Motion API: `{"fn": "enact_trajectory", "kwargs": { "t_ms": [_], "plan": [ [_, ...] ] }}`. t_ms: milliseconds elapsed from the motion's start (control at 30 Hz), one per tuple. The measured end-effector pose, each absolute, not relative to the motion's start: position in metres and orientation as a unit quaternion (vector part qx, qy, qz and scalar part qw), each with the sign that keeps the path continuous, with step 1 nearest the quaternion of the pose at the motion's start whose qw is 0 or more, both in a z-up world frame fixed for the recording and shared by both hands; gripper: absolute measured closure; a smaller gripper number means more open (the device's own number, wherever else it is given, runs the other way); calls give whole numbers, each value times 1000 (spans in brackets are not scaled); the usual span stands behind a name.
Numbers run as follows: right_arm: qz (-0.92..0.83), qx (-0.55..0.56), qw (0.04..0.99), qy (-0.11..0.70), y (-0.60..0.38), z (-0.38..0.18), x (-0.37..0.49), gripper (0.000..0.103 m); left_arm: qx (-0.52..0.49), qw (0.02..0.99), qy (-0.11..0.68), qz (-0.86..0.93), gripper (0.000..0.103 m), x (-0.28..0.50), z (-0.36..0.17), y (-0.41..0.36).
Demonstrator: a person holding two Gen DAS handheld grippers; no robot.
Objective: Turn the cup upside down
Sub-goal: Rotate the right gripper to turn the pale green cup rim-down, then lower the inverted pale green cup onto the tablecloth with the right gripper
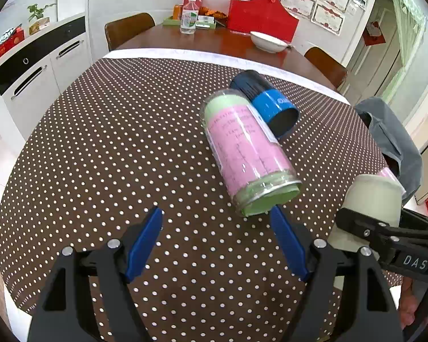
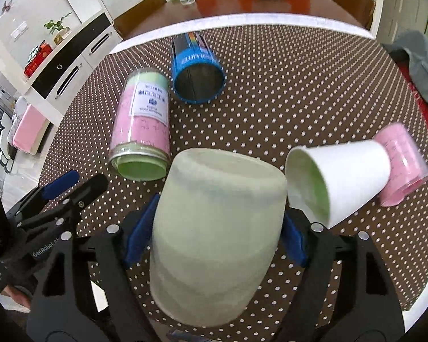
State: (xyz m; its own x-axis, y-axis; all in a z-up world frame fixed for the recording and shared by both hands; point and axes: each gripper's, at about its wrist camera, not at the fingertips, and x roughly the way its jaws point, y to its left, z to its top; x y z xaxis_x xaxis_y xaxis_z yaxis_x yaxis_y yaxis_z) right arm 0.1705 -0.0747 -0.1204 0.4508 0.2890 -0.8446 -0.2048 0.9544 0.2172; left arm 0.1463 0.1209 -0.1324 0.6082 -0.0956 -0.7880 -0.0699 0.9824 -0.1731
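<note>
Right wrist view: our right gripper [image 2: 218, 232] is clamped on the pale cup [image 2: 214, 245], closed end pointing away over the table [image 2: 285, 99]. Our left gripper [image 1: 216, 239] hangs spread wide, holding nothing, further off.

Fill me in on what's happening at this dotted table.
A person works two handheld grippers. The right gripper has its jaws clamped on a pale green cup, held bottom-up above the polka-dot tablecloth. The left gripper hangs open and empty, just short of a pink-and-green jar lying on its side. A blue can, a white cup and a pink tube also lie tipped over.
</note>
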Motion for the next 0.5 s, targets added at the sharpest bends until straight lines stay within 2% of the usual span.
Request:
{"fn": "enact_trajectory", "kwargs": {
  "t_ms": [500],
  "plan": [
    [108,-37,877,466,-55,-110,181,28,-88,898,431,5,26,142,-123,134]
  ]
}}
